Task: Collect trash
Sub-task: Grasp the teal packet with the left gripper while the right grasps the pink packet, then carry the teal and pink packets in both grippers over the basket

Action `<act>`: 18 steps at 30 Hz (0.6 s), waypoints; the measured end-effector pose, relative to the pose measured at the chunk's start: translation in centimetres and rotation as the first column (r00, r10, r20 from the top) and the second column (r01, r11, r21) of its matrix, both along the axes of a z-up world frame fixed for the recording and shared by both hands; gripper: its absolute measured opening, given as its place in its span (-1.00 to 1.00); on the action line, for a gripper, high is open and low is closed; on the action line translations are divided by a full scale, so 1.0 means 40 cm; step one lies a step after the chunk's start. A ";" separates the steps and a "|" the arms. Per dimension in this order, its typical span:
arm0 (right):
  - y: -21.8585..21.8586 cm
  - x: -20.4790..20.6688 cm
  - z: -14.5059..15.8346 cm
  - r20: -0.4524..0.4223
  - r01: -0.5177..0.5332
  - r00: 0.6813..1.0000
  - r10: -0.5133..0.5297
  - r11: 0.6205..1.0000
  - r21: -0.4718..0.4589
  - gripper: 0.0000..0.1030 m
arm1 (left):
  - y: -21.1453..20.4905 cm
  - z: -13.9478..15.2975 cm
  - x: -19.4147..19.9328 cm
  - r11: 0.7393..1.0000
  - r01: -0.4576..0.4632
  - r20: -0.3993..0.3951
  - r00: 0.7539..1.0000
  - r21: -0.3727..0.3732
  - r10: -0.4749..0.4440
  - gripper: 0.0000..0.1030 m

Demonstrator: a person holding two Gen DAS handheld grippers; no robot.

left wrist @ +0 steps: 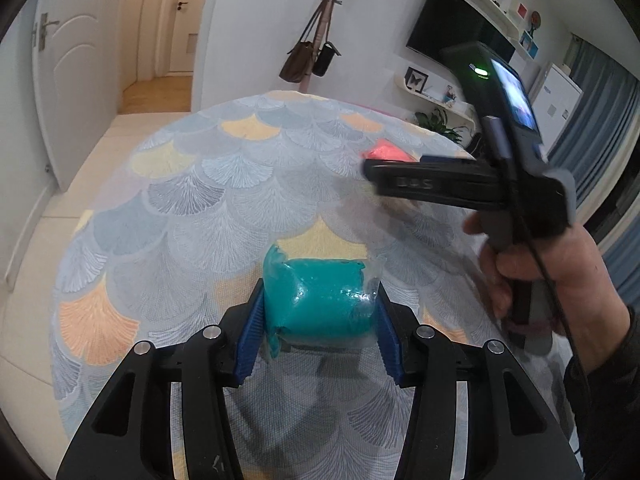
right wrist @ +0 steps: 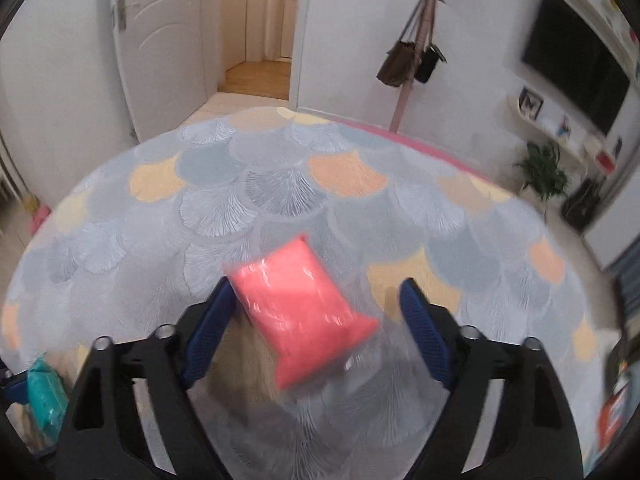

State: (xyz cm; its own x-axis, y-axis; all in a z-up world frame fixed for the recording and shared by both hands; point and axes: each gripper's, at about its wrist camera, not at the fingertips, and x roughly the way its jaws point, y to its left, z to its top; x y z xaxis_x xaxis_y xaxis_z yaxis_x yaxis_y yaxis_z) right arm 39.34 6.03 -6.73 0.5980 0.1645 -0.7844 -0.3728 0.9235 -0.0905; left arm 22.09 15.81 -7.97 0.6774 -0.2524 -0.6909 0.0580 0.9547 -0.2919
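Observation:
A teal packet (left wrist: pixel 316 280) in clear wrap sits between the blue pads of my left gripper (left wrist: pixel 320 308), which is shut on it just above the fan-patterned tablecloth (left wrist: pixel 200 184). The same teal packet (right wrist: pixel 44 396) shows at the lower left of the right wrist view. A pink packet (right wrist: pixel 304 312) in clear wrap lies tilted on the cloth between the jaws of my right gripper (right wrist: pixel 318 292). The left pad is at its edge and the right pad stands apart from the pink part. In the left wrist view the right gripper (left wrist: pixel 372 176) hovers over the pink packet (left wrist: pixel 386 152), held by a hand (left wrist: pixel 552 272).
The round table's far edge (right wrist: pixel 400 136) curves close to a pink coat stand with bags (right wrist: pixel 404 64). A potted plant (right wrist: pixel 544 168), wall shelves and a television (left wrist: pixel 452 28) stand to the right. An orange-red object (right wrist: pixel 612 420) lies at the right rim.

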 end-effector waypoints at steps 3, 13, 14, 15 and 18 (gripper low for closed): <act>-0.044 -0.046 0.015 0.000 0.048 0.999 -0.048 0.999 0.011 -0.32 | 0.002 -0.002 -0.002 1.000 0.000 0.001 1.000 -0.001 0.000 -0.07; -0.233 -0.423 0.111 0.129 0.126 0.980 -0.153 0.972 0.198 -0.33 | 0.026 0.005 -0.038 0.998 -0.055 0.010 0.998 -0.019 0.055 -0.07; -0.247 -0.445 0.111 0.145 0.136 0.975 -0.166 0.971 0.199 -0.33 | 0.024 0.010 -0.051 0.998 -0.056 0.017 0.998 -0.008 0.057 -0.07; -0.267 -0.473 0.108 0.154 0.149 0.971 -0.182 0.967 0.208 -0.33 | 0.021 0.017 -0.070 0.998 -0.059 0.034 0.998 0.010 0.059 -0.07; -0.328 -0.551 0.076 0.107 0.191 0.969 -0.225 0.947 0.259 -0.33 | -0.013 0.037 -0.140 0.993 -0.064 0.089 0.995 0.103 0.054 -0.07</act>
